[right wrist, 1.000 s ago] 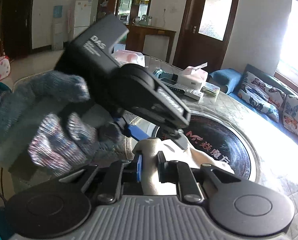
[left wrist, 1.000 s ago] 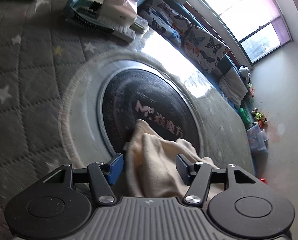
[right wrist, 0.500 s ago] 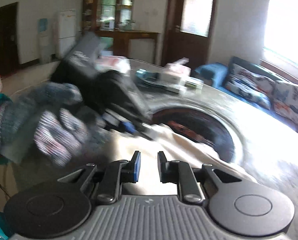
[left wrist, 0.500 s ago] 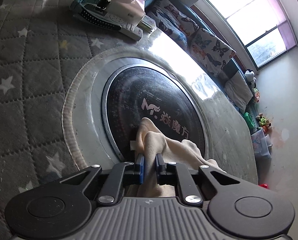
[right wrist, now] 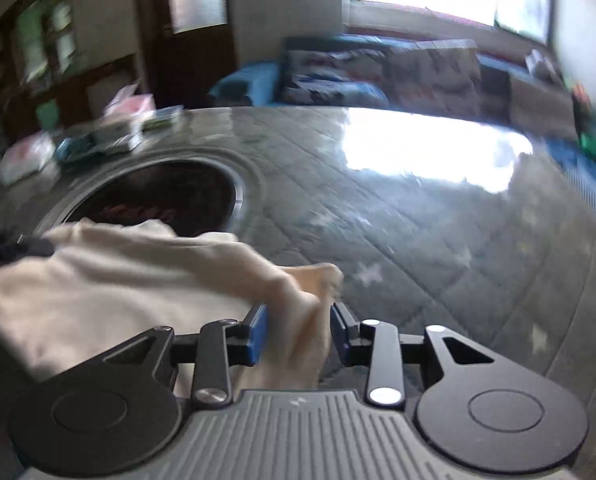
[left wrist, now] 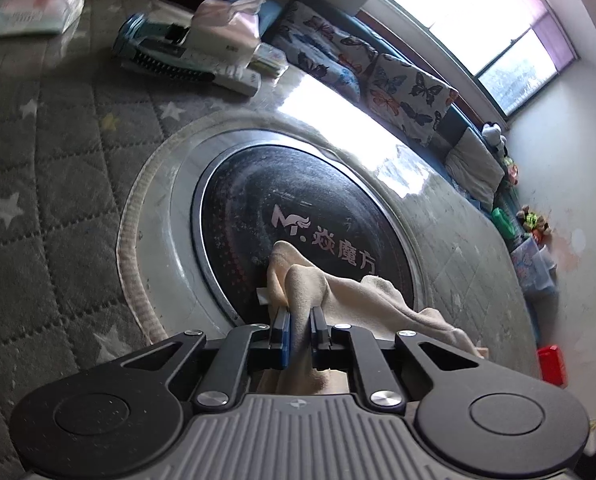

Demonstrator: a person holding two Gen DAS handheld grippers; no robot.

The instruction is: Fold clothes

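2 grippers hold the cream garment (left wrist: 338,292) draped over the table's dark round inset (left wrist: 298,200): left gripper (left wrist: 298,332) pinched tight on an edge, right gripper (right wrist: 298,332) clamping a thicker bunch with wider-set jaws, which may slip if pulled.

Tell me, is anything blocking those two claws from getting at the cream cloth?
Nothing visible does. The left gripper is already shut on a fold of the cream cloth. The right gripper has cloth bunched between its pads; that blurred view doesn't settle whether it is clamped.
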